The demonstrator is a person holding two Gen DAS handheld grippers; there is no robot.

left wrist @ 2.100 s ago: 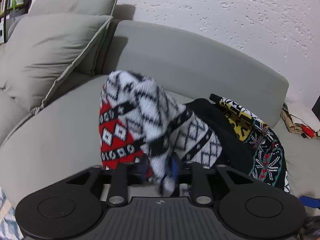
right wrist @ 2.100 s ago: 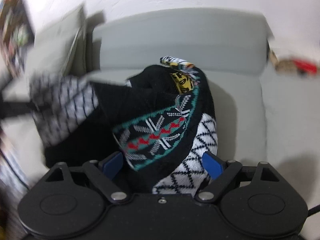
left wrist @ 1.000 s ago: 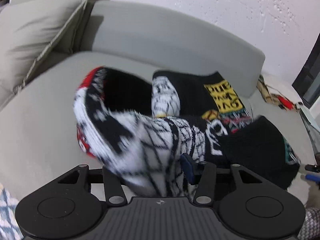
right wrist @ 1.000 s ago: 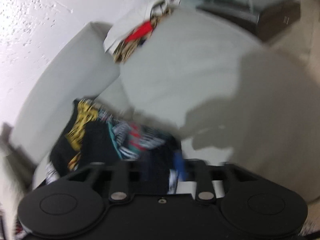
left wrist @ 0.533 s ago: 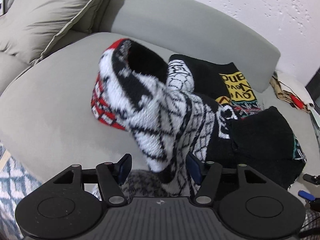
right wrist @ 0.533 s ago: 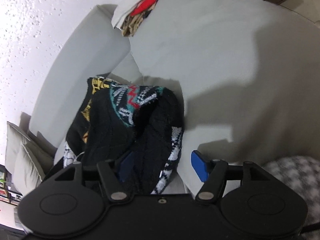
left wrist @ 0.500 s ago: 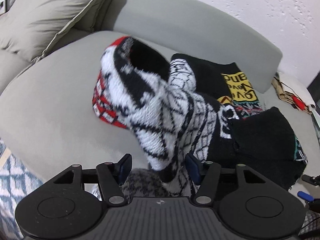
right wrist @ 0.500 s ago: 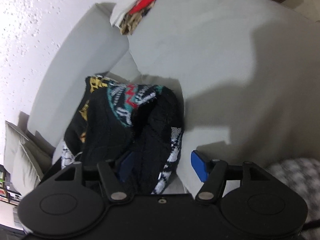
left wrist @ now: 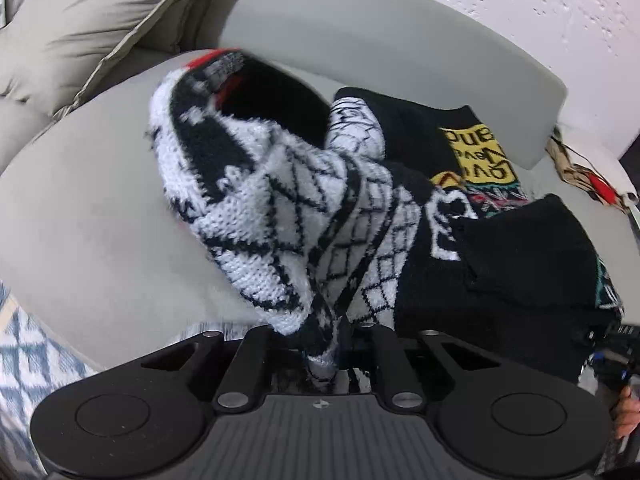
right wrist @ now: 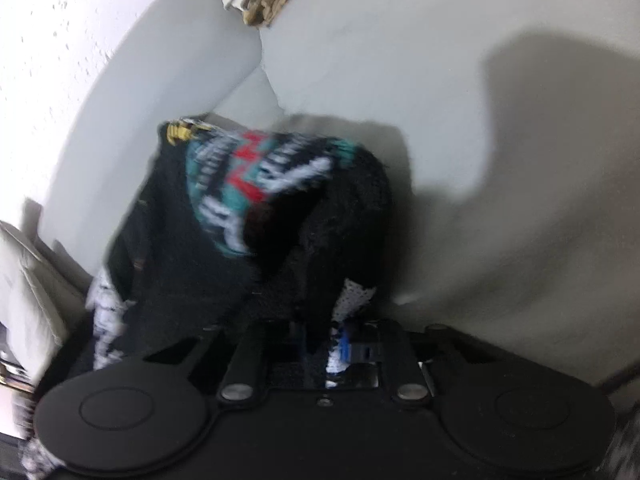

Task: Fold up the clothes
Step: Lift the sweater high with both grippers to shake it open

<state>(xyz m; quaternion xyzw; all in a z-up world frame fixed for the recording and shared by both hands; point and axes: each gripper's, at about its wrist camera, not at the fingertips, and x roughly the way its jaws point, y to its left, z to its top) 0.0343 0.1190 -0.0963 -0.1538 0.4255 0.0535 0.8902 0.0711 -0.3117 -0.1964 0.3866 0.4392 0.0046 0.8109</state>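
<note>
Both your left gripper (left wrist: 322, 354) and right gripper (right wrist: 326, 346) pinch the bunched sweater (left wrist: 280, 216) directly ahead; folding has barely begun.

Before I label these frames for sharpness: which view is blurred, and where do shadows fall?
Right wrist: smeared by motion, the sweater pattern streaked; a large soft shadow lies on the sofa seat. Left wrist: mostly sharp, slight blur at the sweater's red-edged top; fisheye bends the sofa back.

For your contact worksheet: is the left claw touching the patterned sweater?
Touching: the left wrist view shows the left claw pinched on the sweater.
</note>
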